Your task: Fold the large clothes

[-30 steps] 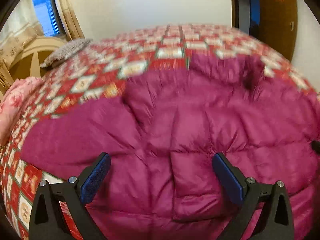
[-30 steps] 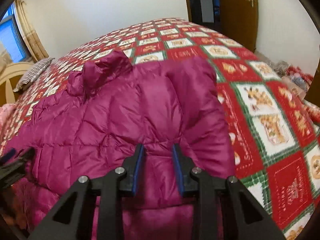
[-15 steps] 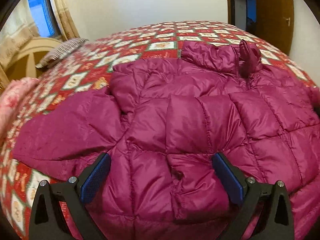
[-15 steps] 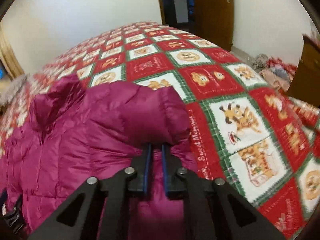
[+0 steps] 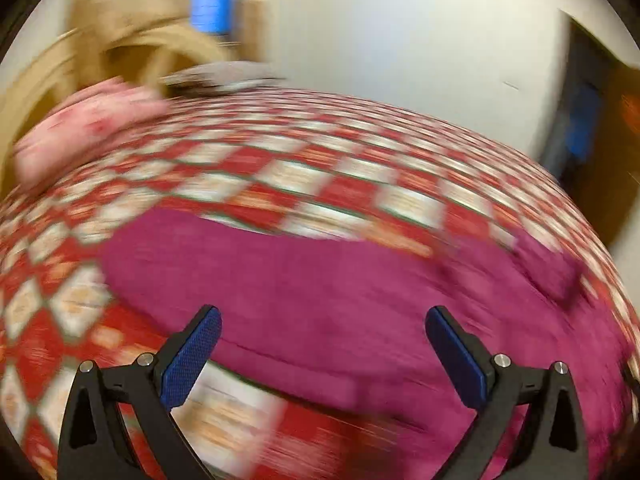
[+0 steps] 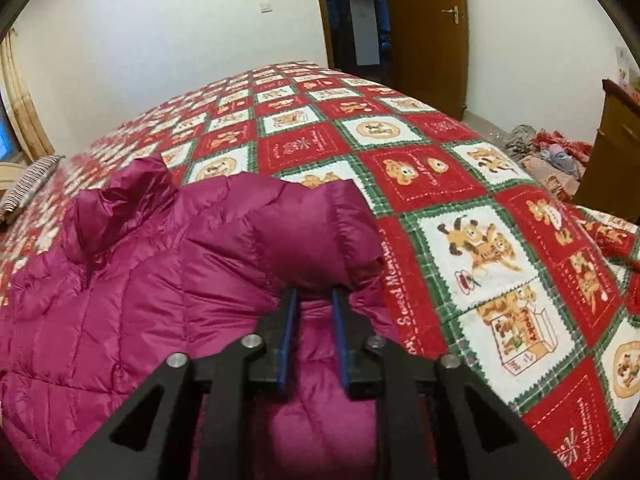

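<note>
A magenta puffer jacket (image 6: 168, 272) lies spread on a bed with a red, white and green patchwork quilt (image 6: 472, 216). The right tongs (image 6: 314, 300) sit low over the jacket's near right side with their jaws narrow; they have just been opening, and a folded-over sleeve (image 6: 312, 232) bulges just past the tips. Jacket fabric shows in the gap between the blue pads (image 6: 288, 332), but whether the pads press on it cannot be told.

The likeliest trouble, as a judgement: slick, springy padding could let the turned-in sleeve puff up and roll back outward once the right tongs let go, undoing the fold. A narrow gap could also snag a thin layer and drag it along as the tongs draw away.

The left tongs (image 5: 323, 332) are spread wide and hold nothing. That view is heavily blurred. The jacket's other sleeve (image 5: 248, 264) stretches just ahead of and beneath the tips, with quilt showing under the left jaw. A grab made in haste there might catch the quilt together with the sleeve
</note>
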Demonstrator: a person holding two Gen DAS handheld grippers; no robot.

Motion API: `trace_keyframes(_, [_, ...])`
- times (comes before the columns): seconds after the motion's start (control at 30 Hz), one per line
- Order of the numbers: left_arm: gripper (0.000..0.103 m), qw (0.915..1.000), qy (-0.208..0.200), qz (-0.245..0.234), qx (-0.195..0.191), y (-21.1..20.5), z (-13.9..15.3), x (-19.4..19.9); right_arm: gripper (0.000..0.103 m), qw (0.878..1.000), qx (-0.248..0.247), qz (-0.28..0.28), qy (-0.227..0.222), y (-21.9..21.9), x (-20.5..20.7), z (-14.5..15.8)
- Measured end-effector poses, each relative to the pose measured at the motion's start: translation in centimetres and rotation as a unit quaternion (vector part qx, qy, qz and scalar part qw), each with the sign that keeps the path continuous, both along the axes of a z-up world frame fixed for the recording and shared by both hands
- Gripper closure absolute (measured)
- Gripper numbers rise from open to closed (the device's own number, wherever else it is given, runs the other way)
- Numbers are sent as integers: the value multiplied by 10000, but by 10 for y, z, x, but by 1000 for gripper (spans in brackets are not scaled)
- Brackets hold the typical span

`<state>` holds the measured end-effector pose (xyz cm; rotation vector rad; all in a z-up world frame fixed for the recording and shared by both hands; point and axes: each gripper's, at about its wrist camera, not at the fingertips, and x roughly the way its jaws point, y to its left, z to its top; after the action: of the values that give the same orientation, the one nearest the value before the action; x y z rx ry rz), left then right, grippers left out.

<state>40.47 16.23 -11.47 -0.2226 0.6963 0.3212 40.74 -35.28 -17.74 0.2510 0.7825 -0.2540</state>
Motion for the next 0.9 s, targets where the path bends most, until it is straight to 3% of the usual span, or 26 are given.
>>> trace_keyframes(0.03, [1, 9994, 76, 323, 1, 22, 0, 3, 68, 10000, 1, 28, -21, 1, 0, 1])
trace_keyframes(0.1, [1, 9930, 351, 1131, -36, 75, -9, 13, 38, 9999, -42, 127, -64, 5, 0, 2])
trace_keyframes(0.13, [1, 9894, 492, 1366, -50, 93, -14, 16, 29, 9998, -89, 144, -60, 8, 1, 2])
trace_keyframes(0.17, [1, 9846, 640, 1623, -77, 110, -20, 19, 10, 9998, -169, 119, -22, 10, 1, 2])
trace_keyframes(0.2, [1, 9795, 771, 1857, -140, 129, -28, 23, 0, 9996, -274, 5, 91, 10, 3, 1])
trace_keyframes(0.37, [1, 9678, 1066, 2110, -867, 162, -65, 30, 0, 9998, -17, -33, 171, 2, 5, -5])
trace_keyframes(0.43, [1, 9698, 927, 2152, -677, 157, -69, 32, 0, 9998, -51, -40, 191, 3, 5, -5])
trace_keyframes(0.5, [17, 9749, 757, 2038, -472, 148, -70, 33, 0, 9998, -73, -48, 199, 4, 6, -5])
trace_keyframes(0.53, [40, 9780, 692, 1930, -376, 144, -71, 35, 0, 9998, -60, -49, 193, 4, 6, -5])
trace_keyframes(0.6, [51, 9807, 631, 1824, -296, 139, -70, 36, 0, 9998, -48, -49, 187, 4, 7, -5])
trace_keyframes(0.63, [69, 9819, 561, 1776, -342, 144, -68, 37, 0, 9998, -53, -47, 197, 4, 6, -5])
trace_keyframes(0.67, [80, 9853, 358, 1566, -584, 145, -65, 34, 0, 9998, -62, -52, 191, 4, 6, -5])
trace_keyframes(0.73, [81, 9854, 171, 1485, -815, 146, -56, 29, 0, 9998, -71, -70, 168, 4, 5, -4])
trace_keyframes(0.9, [81, 9929, -389, 1041, -419, 107, -9, 26, 0, 9998, -4, -154, 82, 1, 1, -2])
